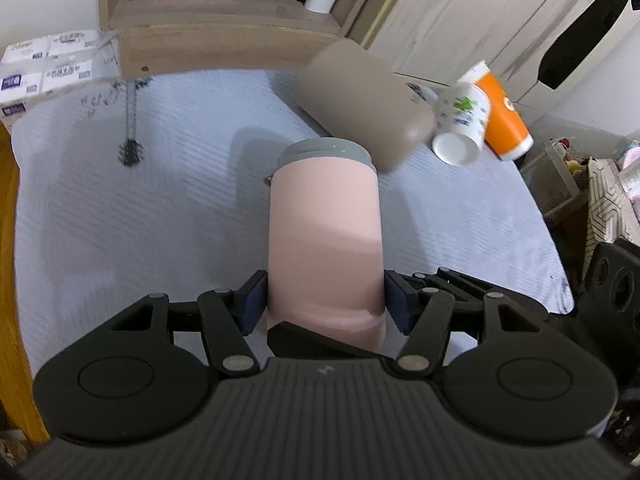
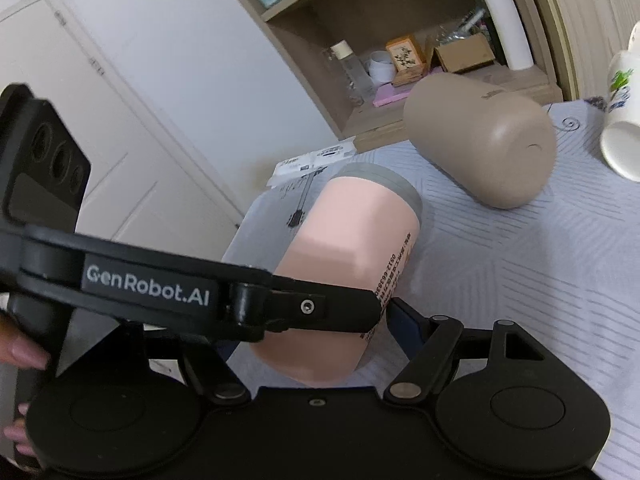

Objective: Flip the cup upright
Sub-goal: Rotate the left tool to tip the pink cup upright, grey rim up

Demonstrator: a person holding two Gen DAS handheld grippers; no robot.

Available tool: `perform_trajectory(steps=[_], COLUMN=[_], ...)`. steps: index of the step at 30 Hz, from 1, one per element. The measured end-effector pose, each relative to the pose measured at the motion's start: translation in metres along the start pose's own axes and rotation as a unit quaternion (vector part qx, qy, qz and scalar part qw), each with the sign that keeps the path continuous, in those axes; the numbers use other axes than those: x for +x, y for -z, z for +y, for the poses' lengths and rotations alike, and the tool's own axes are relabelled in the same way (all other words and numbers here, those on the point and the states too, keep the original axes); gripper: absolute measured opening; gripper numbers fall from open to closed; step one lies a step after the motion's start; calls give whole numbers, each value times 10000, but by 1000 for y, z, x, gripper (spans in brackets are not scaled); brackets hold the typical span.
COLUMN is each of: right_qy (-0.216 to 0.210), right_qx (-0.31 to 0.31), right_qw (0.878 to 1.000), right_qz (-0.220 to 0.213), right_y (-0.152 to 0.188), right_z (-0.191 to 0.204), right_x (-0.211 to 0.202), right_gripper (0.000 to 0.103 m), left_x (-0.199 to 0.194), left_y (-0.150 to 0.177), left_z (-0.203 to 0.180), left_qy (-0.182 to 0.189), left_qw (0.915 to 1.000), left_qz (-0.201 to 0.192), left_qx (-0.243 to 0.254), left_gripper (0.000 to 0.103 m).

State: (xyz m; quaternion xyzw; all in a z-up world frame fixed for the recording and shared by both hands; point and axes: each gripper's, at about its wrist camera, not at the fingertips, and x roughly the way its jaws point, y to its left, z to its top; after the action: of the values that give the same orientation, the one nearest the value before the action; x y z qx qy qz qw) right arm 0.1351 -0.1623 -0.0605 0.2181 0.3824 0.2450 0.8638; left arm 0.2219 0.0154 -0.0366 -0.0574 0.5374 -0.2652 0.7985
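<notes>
Left wrist view: your left gripper (image 1: pixel 325 300) is clamped on the lying pink cylindrical cup with grey lid (image 1: pixel 325 236), right gripper (image 2: pixel 320 320) state unclear; next, tilt it upright onto its base.

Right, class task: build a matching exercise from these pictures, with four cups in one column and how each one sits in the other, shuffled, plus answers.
1 pink cylindrical cup with grey band
2 taupe rounded tumbler
3 white printed paper cup
4 orange paper cup

A tipped over, between taupe and orange
B far right, tilted
C gripped by the left tool
D on its side below the wooden shelf

Pairs: 1-C, 2-D, 3-A, 4-B
</notes>
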Motion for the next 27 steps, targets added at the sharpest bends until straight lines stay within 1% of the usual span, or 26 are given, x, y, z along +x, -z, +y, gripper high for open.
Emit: perform_trajectory(steps=[3,5,6,12,15,17,20,23,27], right_qy=[-55,-152,-183,-262,-181,-170,-135,-140,-145], right_qx=[-56,118,106,-74,-519,-500,-544,-569,-684], right_qw=[9999,9997,9996,9992,9977,9979,9979,9976,9965], right_qz=[97,176,192,293,395,382,338,375,453], right_y=[5,9,11,18,23,27,26,24,21], right_z=[-5,-13,-15,-22,-23,-29,-35,-42,-45], right_x=[-14,-22,-26,-44,-50,-56,-62,-62,-61], right_gripper=[79,79,79,79,79,79,79,79,79], left_x=[0,-1,-1,1,9,14,20,25,29], left_y=[11,19,23,40,42,39,36,35,32], left_z=[-4,-5,-6,-27,-39,-48,-57,-57,-58], left_qy=[195,380,450,521,465,437,420,429,495], left_qw=[9988,9975,9965,9949,9955,9957,9961,9956,9955], left_qz=[120,122,133,184,349,436,461,529,604], left_qx=[-424,-584,-689,-849,-749,-687,-626,-649,-544], left_gripper=[60,60,60,60,60,60,60,60,61])
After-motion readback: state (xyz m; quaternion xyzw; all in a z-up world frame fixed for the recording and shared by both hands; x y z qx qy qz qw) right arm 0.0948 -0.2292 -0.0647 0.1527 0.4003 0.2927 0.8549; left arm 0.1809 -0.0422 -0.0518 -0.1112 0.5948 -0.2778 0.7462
